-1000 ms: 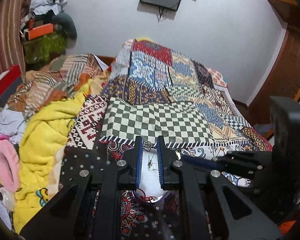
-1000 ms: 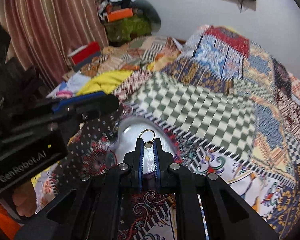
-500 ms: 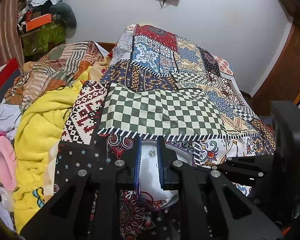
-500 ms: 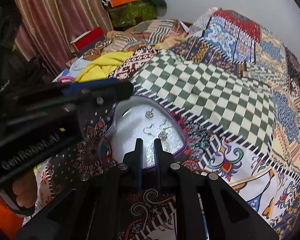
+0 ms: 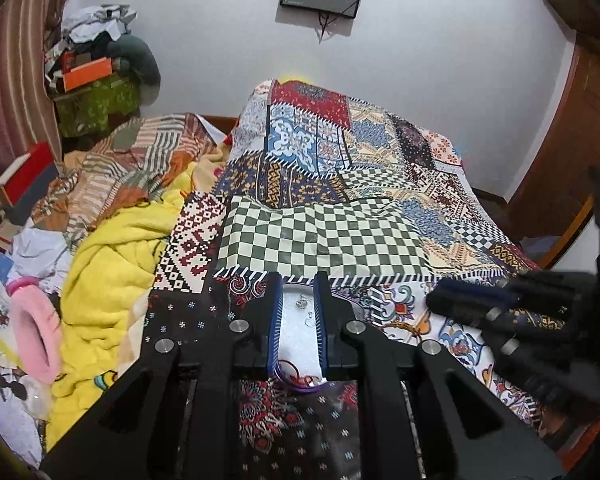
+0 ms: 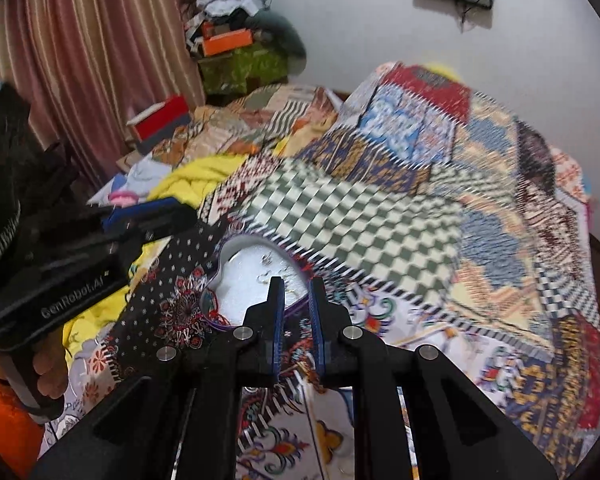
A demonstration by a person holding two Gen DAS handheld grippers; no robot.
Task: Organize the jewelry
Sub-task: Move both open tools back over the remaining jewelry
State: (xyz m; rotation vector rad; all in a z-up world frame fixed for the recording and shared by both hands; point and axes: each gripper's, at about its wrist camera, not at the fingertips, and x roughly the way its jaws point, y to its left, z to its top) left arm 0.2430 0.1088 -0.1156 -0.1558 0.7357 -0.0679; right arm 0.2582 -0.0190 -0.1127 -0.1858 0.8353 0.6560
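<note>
A heart-shaped dish (image 5: 296, 340) with a white lining and purple rim lies on the patterned bedspread. Small silver earrings (image 5: 302, 303) rest inside it. My left gripper (image 5: 298, 280) hovers just over the dish, its fingers a narrow gap apart with nothing between them. In the right wrist view the dish (image 6: 240, 280) sits just ahead and left of my right gripper (image 6: 296, 284), which is also slightly open and empty. The earrings (image 6: 266, 259) show as small glints on the lining. The right gripper (image 5: 500, 300) appears at the right of the left wrist view. The left gripper (image 6: 140, 224) crosses the right wrist view, held by a hand (image 6: 48, 364).
A patchwork bedspread (image 5: 328, 236) covers the bed. A yellow blanket (image 5: 112, 280), a pink fabric roll (image 5: 32, 336) and loose clothes lie on its left side. A red box (image 5: 24, 176) and a cluttered stack (image 5: 96, 92) stand by the curtain. A wooden door (image 5: 572, 152) is at the right.
A second ago my right gripper held a hooked earring above the dish. The earring now lies in the dish, and the right gripper has drawn back empty. The left gripper has stayed over the dish.
</note>
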